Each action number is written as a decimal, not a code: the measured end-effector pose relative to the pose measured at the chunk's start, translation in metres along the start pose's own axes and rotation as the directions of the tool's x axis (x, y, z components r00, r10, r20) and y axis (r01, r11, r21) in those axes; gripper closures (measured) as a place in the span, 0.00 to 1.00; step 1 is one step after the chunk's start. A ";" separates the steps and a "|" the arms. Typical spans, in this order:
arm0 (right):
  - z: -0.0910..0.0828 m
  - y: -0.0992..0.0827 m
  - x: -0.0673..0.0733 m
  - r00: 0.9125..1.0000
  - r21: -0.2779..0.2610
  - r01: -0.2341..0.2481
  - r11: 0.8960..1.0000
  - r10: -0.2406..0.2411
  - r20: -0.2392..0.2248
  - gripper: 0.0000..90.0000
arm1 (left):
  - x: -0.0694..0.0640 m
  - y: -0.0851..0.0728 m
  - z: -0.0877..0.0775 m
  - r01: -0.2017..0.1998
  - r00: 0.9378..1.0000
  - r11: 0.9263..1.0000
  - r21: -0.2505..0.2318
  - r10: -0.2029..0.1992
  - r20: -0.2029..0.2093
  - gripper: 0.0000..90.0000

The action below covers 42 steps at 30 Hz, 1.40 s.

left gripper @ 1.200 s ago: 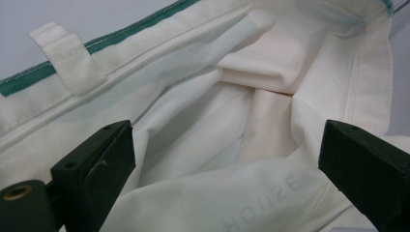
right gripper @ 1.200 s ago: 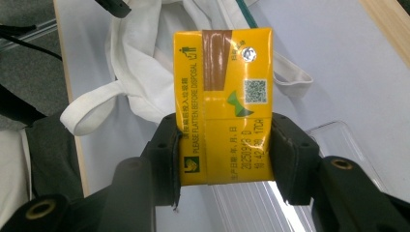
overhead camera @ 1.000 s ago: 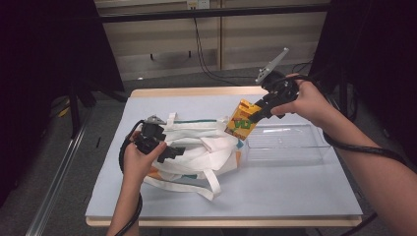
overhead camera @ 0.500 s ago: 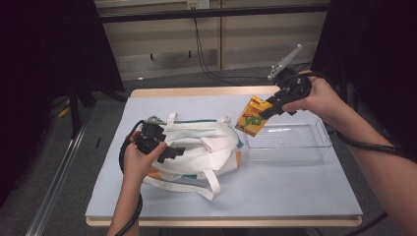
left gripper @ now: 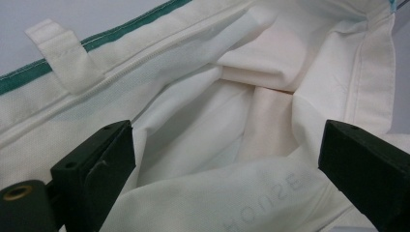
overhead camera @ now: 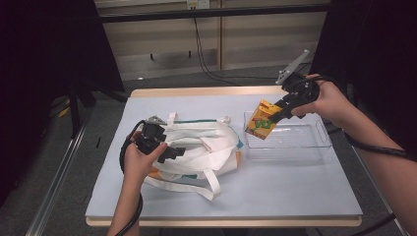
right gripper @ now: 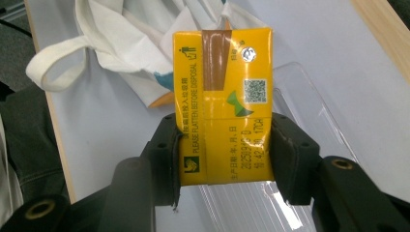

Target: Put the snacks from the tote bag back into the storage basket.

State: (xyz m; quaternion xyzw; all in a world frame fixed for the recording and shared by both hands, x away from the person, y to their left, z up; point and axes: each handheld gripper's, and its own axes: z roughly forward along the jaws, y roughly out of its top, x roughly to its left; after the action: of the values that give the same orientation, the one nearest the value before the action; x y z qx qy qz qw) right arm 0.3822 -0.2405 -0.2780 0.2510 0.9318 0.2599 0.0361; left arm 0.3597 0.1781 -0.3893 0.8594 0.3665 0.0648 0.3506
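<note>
Item: yellow drink carton (right gripper: 225, 104), clamped across its narrow sides between the two pads of the right claw (overhead camera: 275, 116), and held tilted in the air at the near-left corner of the clear plastic bin (overhead camera: 305, 142), which stands on the right half of the tabletop (overhead camera: 295, 191). Companion item: white tote bag (overhead camera: 201, 147), lying slack on the left half of the tabletop, its mouth facing the left claw (overhead camera: 169, 152), whose jaws stand wide apart with bag cloth lying between them and nothing pinched. Hazards, as judged: the carton is gripped low on its body, so a slip or a swing could be caused by a quick turn of the wrist; the carton walls could be dented, and a leak started, by any harder squeeze; the bin wall could be struck by the carton's lower corner if the carton is lowered at this tilt, and the light bin could be pushed along the tabletop; the bag handles (overhead camera: 204, 179) lie loose and could be snagged by the left claw. Writing legible on the carton, in the right gripper view: "PLEASE FLATTEN BEFORE DISPOSAL", a printed date code partly readable, a QR code, a small green leaf mark, a brown strip. On the bag cloth, in the left gripper view, faint reversed lettering is seen, apparently "HOUSE"; the rest cannot be read.
</note>
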 end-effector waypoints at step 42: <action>0.036 -0.020 0.001 0.985 0.102 0.171 0.980 -0.173 0.006 0.56 | 0.000 0.001 0.001 -0.006 1.000 1.000 0.008 0.006 -0.003 0.07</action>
State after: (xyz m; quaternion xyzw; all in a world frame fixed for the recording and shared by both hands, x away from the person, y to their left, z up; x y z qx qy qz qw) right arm 0.3797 -0.2383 -0.3188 0.1729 0.9616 0.2063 0.0527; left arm 0.3606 0.1774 -0.3893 0.8619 0.3644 0.0656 0.3465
